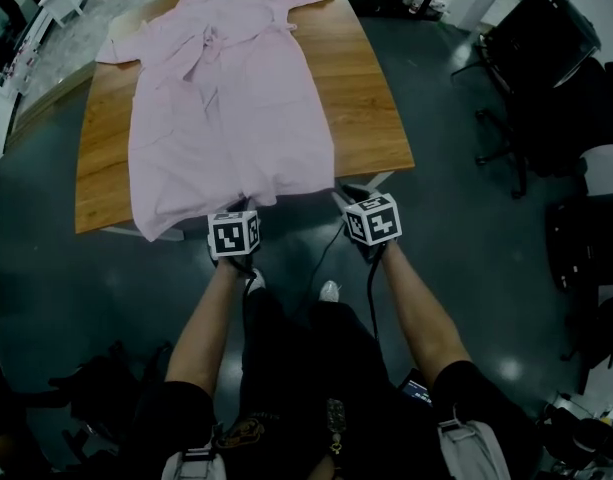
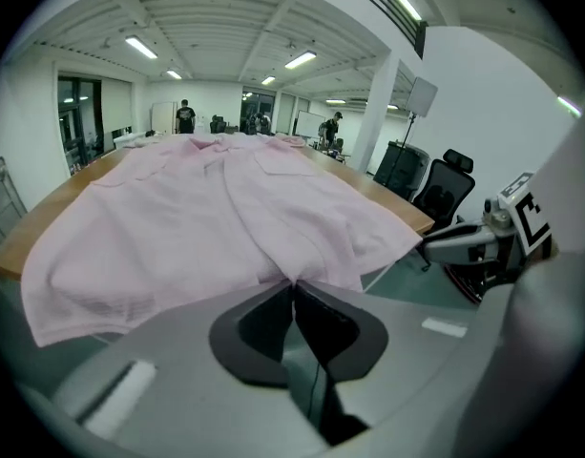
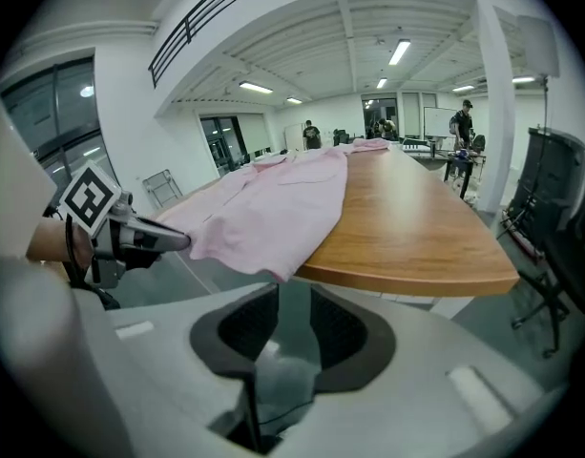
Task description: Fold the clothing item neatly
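A wooden table (image 1: 371, 98) stands in front of both grippers. On it the pink garment (image 1: 226, 118) lies spread flat, and its hem (image 1: 286, 190) hangs over the edge nearest to them. The left gripper (image 2: 294, 289) has its jaws closed on this hem. The right gripper (image 3: 290, 299) shows a narrow, empty gap, with the hem corner just ahead of its tips.

Both forearms (image 1: 208, 318) reach forward and down, left tool (image 2: 292, 284) clamped shut, right tool (image 3: 294, 289) parted.

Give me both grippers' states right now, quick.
Left gripper: closed on the robe hem.
Right gripper: open, empty; the robe's corner hangs just ahead of it.
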The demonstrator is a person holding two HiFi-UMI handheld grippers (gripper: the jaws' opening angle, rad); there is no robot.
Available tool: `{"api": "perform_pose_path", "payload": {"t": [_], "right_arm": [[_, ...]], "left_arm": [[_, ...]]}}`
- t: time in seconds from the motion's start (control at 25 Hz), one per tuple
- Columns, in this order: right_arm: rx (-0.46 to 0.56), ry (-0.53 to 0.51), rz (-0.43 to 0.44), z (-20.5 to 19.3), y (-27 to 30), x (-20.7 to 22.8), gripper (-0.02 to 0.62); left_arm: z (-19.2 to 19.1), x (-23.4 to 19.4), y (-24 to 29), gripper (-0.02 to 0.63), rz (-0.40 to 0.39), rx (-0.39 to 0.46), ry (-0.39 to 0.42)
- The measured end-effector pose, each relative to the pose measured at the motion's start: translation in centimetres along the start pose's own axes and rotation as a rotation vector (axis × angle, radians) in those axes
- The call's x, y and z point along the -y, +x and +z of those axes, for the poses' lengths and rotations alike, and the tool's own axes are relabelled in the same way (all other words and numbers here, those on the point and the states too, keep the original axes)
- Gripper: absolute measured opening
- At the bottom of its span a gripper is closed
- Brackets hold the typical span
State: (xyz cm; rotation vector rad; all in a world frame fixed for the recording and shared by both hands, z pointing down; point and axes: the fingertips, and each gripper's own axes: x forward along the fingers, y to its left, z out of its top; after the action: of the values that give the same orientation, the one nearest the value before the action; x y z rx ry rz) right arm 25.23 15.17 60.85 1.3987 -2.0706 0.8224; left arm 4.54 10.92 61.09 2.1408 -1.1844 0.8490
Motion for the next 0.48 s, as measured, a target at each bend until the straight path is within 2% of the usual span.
{"api": "perform_pose_path", "payload": {"t": [0.24,0.4,0.48], "right_arm": [[-0.004,-0.030,0.027,0.5,0.8,-0.9,0.095],[-0.002,-0.028,0.034,0.8,1.7,-1.9,0.097],[0.003,-0.022,0.037,0.9,2.0,-2.3,0.129]], "left_arm": [[4.3,-2.2,-2.8,0.017,0.054,0.104,-0.004],[6.4,-3.5,-3.3,0.017,0.072,0.136,0.007],[6.9,-4.3,-3.4,0.017,0.080,0.140,0.006]]}}
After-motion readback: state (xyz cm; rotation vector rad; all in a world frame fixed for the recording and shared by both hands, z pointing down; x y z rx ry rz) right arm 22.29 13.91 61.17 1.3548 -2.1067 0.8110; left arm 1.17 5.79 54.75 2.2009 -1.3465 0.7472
